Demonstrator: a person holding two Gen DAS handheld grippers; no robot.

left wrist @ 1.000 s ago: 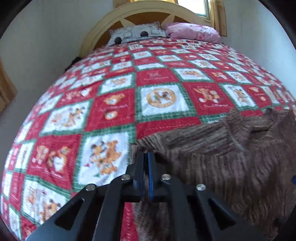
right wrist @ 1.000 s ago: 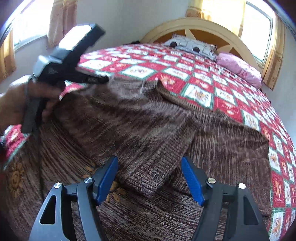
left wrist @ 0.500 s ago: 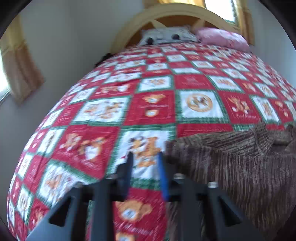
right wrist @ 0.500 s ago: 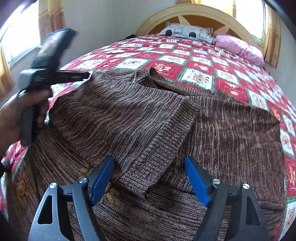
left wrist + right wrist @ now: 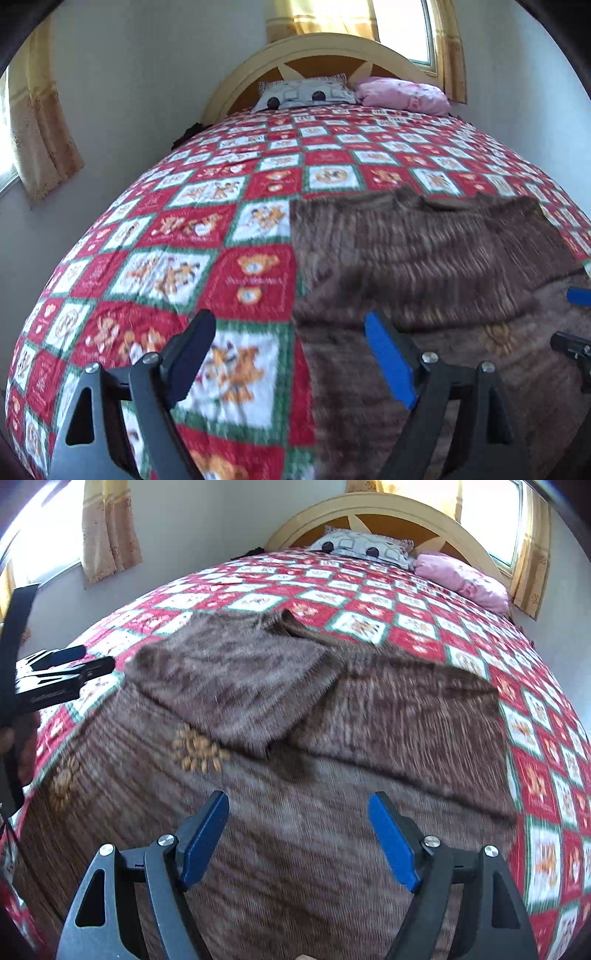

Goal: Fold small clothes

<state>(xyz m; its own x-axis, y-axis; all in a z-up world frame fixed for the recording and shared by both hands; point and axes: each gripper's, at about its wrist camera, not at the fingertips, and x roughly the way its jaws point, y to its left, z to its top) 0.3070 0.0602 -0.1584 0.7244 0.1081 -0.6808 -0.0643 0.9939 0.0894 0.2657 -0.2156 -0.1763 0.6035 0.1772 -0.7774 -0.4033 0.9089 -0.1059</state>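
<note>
Now the right gripper [image 5: 297, 843] hangs with jaws apart, empty, directly over the brown marled knit sweater [image 5: 280, 775], the nearer tool; the left gripper [image 5: 291, 354], jaws opening on nothing, straddles its left edge. Sweater runs lengthwise toward the cream arched headboard [image 5: 388, 506], sleeves folded in, on the red-and-white teddy-bear quilt [image 5: 166, 229]

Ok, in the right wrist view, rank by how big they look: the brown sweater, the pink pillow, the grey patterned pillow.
1. Brown sweater, by far the largest, though it lies nearest the camera.
2 and 3. Pink pillow and grey patterned pillow look about alike; both are far away, so no ranking.
</note>
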